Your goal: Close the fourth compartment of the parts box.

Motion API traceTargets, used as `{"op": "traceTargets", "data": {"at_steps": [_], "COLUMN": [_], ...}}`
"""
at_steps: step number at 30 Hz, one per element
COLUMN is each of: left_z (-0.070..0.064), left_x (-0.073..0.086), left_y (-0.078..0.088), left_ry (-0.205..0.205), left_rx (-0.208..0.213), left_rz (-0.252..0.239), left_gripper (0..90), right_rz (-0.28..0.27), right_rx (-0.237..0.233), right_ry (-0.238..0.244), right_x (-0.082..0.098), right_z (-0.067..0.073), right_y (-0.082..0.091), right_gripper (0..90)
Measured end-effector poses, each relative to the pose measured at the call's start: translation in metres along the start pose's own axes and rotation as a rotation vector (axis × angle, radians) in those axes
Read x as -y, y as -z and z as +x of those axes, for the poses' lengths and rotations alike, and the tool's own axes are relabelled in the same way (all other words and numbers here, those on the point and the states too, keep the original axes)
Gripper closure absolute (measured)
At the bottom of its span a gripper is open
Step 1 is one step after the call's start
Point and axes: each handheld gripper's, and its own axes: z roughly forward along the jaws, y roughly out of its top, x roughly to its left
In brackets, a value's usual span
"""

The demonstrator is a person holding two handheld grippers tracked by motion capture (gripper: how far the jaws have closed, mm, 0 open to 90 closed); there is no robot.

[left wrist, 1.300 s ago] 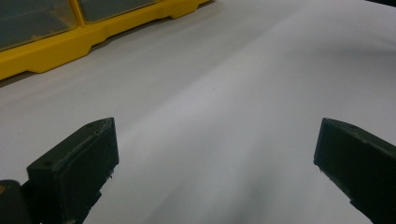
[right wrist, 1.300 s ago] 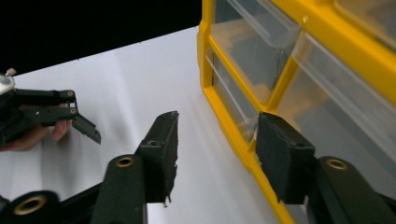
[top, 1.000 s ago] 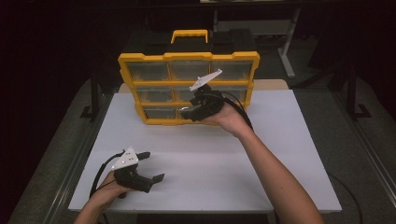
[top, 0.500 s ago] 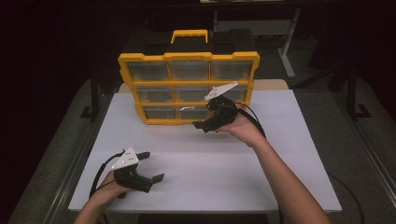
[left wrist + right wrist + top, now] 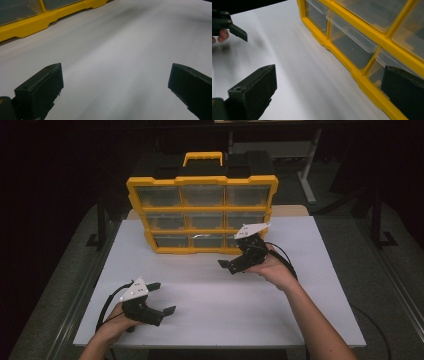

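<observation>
Jaws on your right gripper (image 5: 234, 259) have just been opening and now stand spread wide with nothing between them, just in front of the bottom right drawer (image 5: 239, 240) of the yellow organizer (image 5: 202, 215). That organizer stands upright at the far edge of the white table (image 5: 220, 295), its nine clear drawers all looking pushed in. In the right gripper view the drawer fronts (image 5: 352, 30) run close beside your right jaw, so you are approaching at a slant. If a drawer is your target, square the gripper to the organizer's face first, then bring one jaw above and one below the clear lip before closing. Pull straight out, or the light case may slide or tip. Your left gripper (image 5: 162, 297) rests near the table's near edge, jaws likewise spread and empty; consider bringing it up to steady the organizer's frame.
</observation>
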Motion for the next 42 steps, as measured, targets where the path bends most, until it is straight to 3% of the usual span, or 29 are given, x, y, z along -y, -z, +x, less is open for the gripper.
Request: {"op": "traceTargets", "data": {"at_steps": [15,17,22,37,42], "left_z": [0.000,-0.001,0.001,-0.001,-0.001], "left_x": [-0.001,-0.001,-0.001,-0.001,-0.001], "left_y": [0.000,-0.001,0.000,-0.001,-0.002], "left_ry": [-0.006,0.010,-0.009,-0.007,-0.004], "left_rx": [0.001,0.003,0.002,-0.003,-0.001], "left_rz": [0.003,0.002,0.014,0.013,0.016], "left_gripper": [0.1,0.1,0.1,0.1,0.1], "right_rz": [-0.032,-0.029,-0.039,-0.035,-0.057], "right_rx": [0.039,0.052,0.077,0.122,0.131], "right_ry": [-0.078,-0.083,-0.098,-0.123,-0.131], "right_x": [0.057,0.070,0.090,0.134,0.147], "right_z": [-0.004,-0.004,-0.004,0.005,0.008], "right_y": [0.022,0.028,0.040,0.068,0.078], "right_gripper": [0.0,0.0,0.0,0.0,0.0]}}
